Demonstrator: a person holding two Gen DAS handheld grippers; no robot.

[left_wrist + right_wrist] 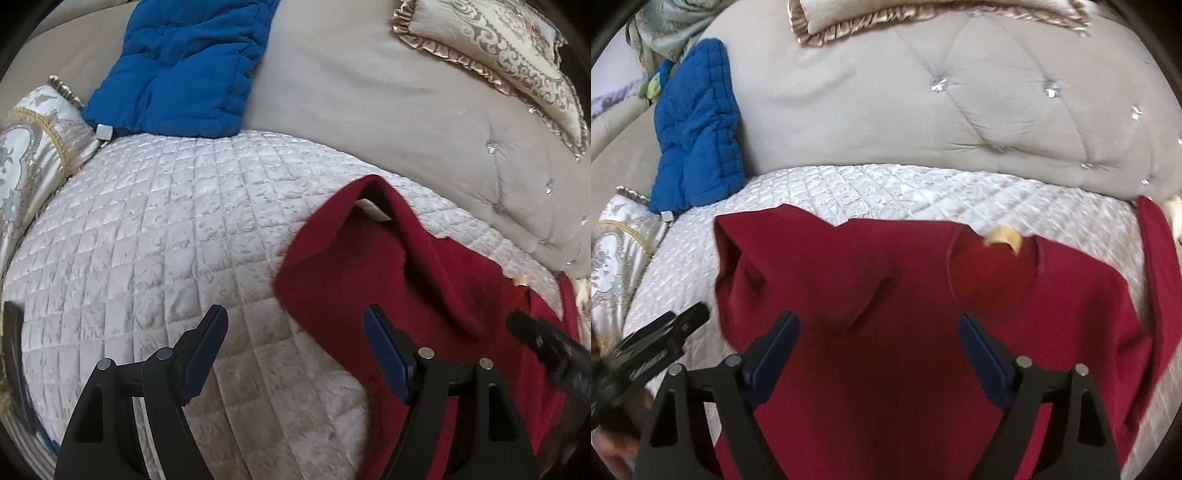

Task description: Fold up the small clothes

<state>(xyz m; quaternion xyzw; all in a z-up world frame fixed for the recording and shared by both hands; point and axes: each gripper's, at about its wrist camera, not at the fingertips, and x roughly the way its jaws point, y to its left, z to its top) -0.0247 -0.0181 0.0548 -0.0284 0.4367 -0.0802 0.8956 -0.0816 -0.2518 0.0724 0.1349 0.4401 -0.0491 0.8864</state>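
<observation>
A dark red garment (886,295) lies spread on the quilted white seat cover (886,188), with a tan neck label (1003,236) showing at its far edge. My right gripper (877,323) hovers above the cloth's middle, jaws wide apart and nothing between the pads. In the left wrist view the red garment (424,280) fills the lower right, its left part folded over. My left gripper (295,319) is open above the garment's left edge, holding nothing. The right gripper's black tip (532,332) shows at the far right there. The left gripper's tip (672,325) pokes in at lower left of the right wrist view.
A blue quilted garment (184,70) leans on the grey tufted backrest (351,96). Ornate cushions sit at the left (33,147) and upper right (498,62). More red cloth (1160,251) trails at the seat's right edge.
</observation>
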